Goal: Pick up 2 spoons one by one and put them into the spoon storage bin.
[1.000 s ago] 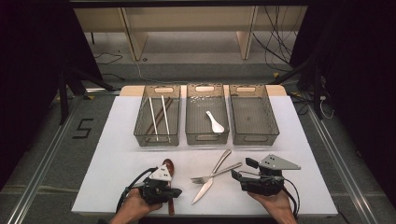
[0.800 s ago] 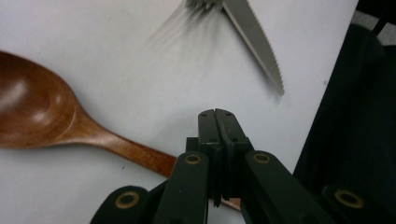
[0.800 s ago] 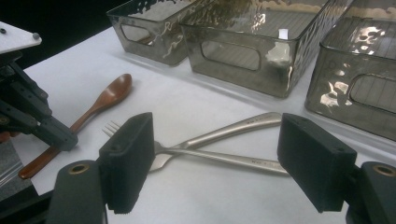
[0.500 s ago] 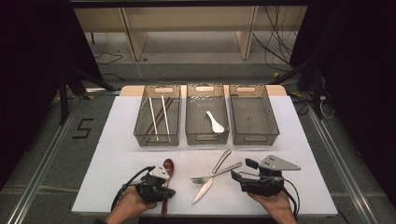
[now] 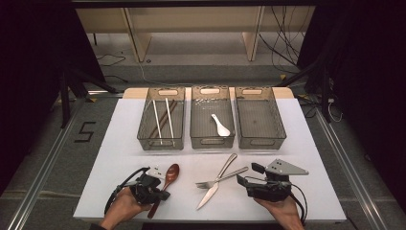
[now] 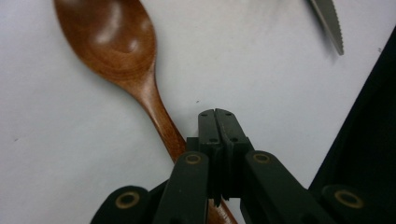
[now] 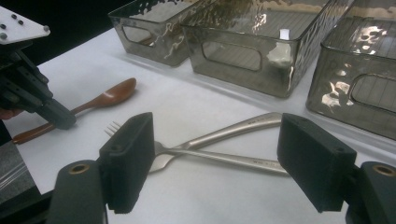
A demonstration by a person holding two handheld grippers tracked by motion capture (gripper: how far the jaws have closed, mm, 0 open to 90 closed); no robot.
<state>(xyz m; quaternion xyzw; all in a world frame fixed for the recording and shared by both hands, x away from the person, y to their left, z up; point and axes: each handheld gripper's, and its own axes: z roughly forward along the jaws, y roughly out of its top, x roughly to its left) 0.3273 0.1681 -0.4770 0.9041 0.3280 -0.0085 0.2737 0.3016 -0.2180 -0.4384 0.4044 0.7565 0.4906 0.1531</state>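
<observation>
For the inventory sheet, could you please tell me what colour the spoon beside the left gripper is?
The spoon is glossy reddish-brown wood, clearest in the left gripper view.

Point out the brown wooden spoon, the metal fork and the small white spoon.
Brown wooden spoon (image 6: 112,39), left gripper view, on its bowl.
Metal fork (image 5: 225,178), high view, on its handle.
Small white spoon (image 5: 222,130), high view, on its bowl.

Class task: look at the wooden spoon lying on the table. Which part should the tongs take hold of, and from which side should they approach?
Grip the wooden spoon by its slim straight handle, about midway, coming down from above with the jaws across it. It lies flat, so only its two long edges offer a hold; the bowl is too wide and rounded. The left tongs, shut beside the handle, must open first.
</observation>
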